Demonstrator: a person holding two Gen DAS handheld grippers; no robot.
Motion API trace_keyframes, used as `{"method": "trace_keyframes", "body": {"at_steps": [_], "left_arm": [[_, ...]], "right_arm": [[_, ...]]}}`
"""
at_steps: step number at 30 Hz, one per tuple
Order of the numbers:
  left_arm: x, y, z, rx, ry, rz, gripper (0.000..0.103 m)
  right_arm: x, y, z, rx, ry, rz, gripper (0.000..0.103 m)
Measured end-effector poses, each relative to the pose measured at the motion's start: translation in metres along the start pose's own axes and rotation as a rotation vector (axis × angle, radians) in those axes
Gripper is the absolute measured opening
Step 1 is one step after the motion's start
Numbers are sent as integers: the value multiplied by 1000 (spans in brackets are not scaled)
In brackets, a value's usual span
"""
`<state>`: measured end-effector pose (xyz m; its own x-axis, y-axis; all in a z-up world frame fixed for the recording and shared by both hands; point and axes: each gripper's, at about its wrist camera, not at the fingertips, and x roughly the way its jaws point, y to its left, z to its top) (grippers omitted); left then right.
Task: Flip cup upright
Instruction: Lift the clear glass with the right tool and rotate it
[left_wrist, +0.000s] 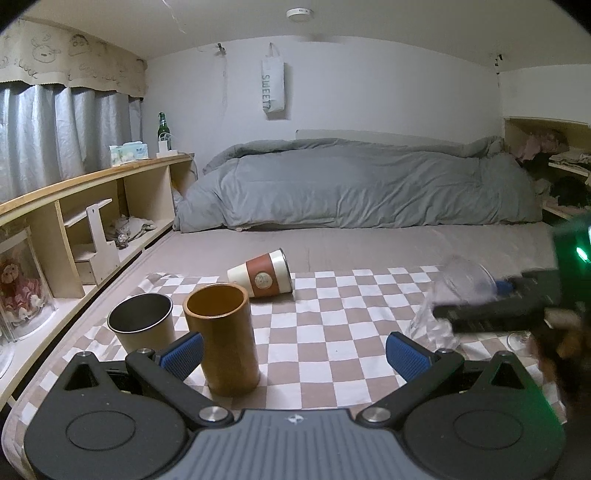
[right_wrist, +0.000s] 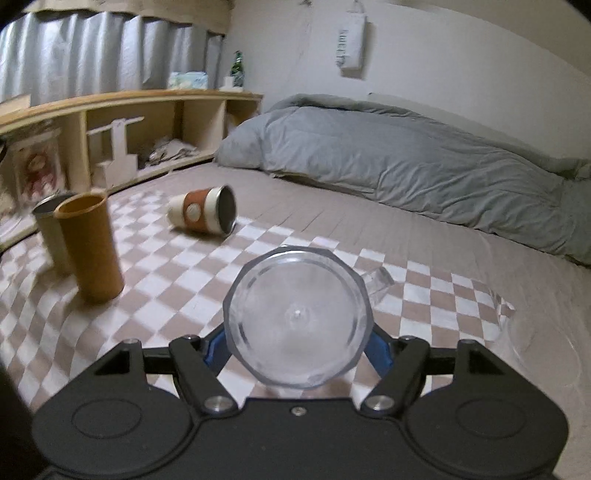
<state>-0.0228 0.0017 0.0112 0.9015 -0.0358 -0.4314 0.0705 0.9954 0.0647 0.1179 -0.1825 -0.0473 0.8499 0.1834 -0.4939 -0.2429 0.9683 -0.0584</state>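
My right gripper (right_wrist: 297, 343) is shut on a clear plastic cup (right_wrist: 297, 319), its round base facing the camera, held above the checkered cloth (right_wrist: 177, 280). In the left wrist view the same cup (left_wrist: 463, 282) is blurred at the right, in the right gripper (left_wrist: 491, 306). A cream cup with a brown sleeve (left_wrist: 262, 274) lies on its side on the cloth (left_wrist: 332, 332); it also shows in the right wrist view (right_wrist: 203, 215). My left gripper (left_wrist: 293, 356) is open and empty, its left finger beside the upright orange cup (left_wrist: 223, 338).
A metal-lined cup (left_wrist: 142, 321) and the orange cup (right_wrist: 90, 245) stand upright at the left. A wooden shelf (left_wrist: 92, 206) runs along the left edge. A grey duvet (left_wrist: 369, 184) lies at the back. A clear glass item (right_wrist: 502, 308) lies at the right.
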Motion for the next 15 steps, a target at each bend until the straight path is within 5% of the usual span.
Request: {"method": "trace_keyframes", "body": {"at_steps": [15], "left_arm": [[25, 7, 2, -31, 50, -31, 103]], "right_arm": [[101, 9, 64, 23, -128, -24, 73]]}}
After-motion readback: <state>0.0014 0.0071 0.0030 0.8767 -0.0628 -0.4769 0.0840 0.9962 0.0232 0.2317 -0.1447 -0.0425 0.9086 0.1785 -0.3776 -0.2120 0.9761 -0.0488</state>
